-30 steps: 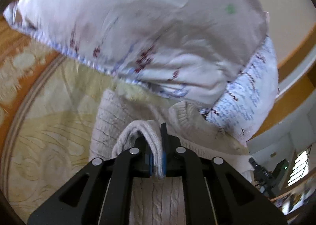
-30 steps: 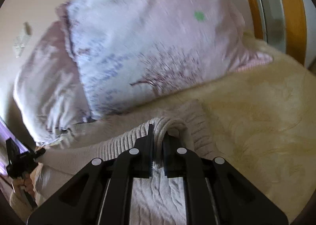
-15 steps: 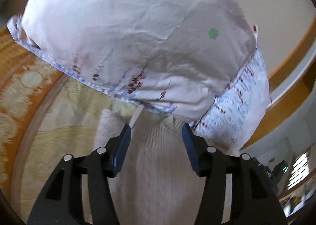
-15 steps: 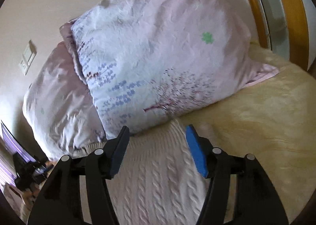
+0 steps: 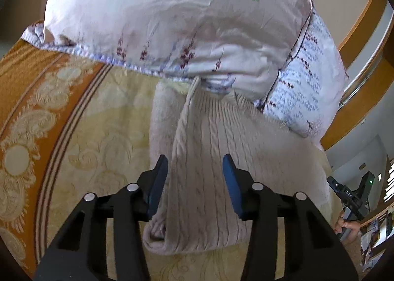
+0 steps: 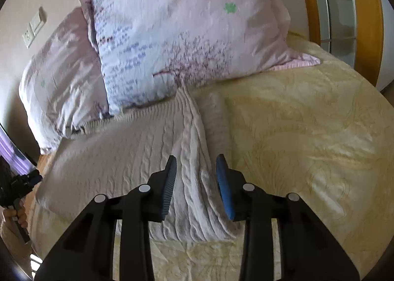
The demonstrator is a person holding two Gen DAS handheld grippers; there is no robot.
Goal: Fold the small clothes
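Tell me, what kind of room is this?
Most likely a bedroom. Two big floral-print pillows lean at the head of a bed, a cream and orange patterned bedspread covers it, and a cream cable-knit sweater lies on top for folding.

The other tool reads "DAS".

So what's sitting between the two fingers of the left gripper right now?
A folded strip of the cream cable-knit sweater runs up between the open left gripper fingers toward the pillow, seen in the left wrist view.
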